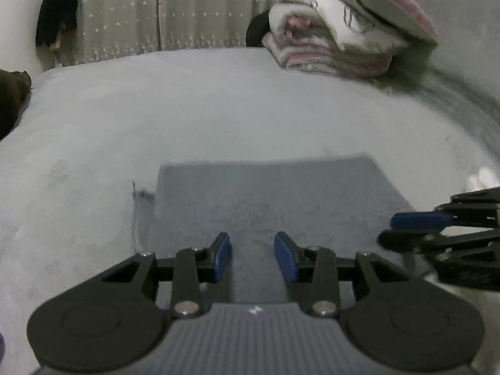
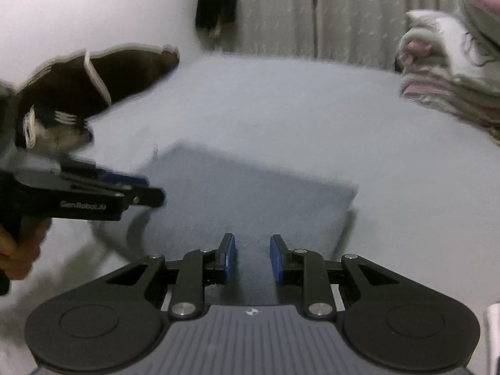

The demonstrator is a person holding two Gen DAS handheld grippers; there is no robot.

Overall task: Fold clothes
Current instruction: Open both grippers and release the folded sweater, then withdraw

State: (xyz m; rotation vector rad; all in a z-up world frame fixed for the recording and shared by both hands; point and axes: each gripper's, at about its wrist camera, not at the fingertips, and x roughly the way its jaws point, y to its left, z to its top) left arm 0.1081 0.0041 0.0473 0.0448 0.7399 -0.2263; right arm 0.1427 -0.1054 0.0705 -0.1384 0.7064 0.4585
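A folded blue-grey cloth [image 1: 275, 200] lies flat on the pale bed sheet [image 1: 187, 109], a neat rectangle; it also shows in the right wrist view [image 2: 250, 193]. My left gripper [image 1: 252, 256] is open and empty just above the cloth's near edge. My right gripper [image 2: 252, 257] is open and empty over the cloth's near right part. The right gripper shows from the side in the left wrist view [image 1: 415, 228], at the cloth's right edge. The left gripper shows from the side in the right wrist view [image 2: 137, 187], at the cloth's left edge.
A pile of white and pink bedding [image 1: 337, 34] sits at the bed's far right. A dark brown garment [image 2: 93, 78] lies at the left edge. A dark item [image 1: 56, 15] hangs by the curtain [image 1: 156, 12] behind the bed.
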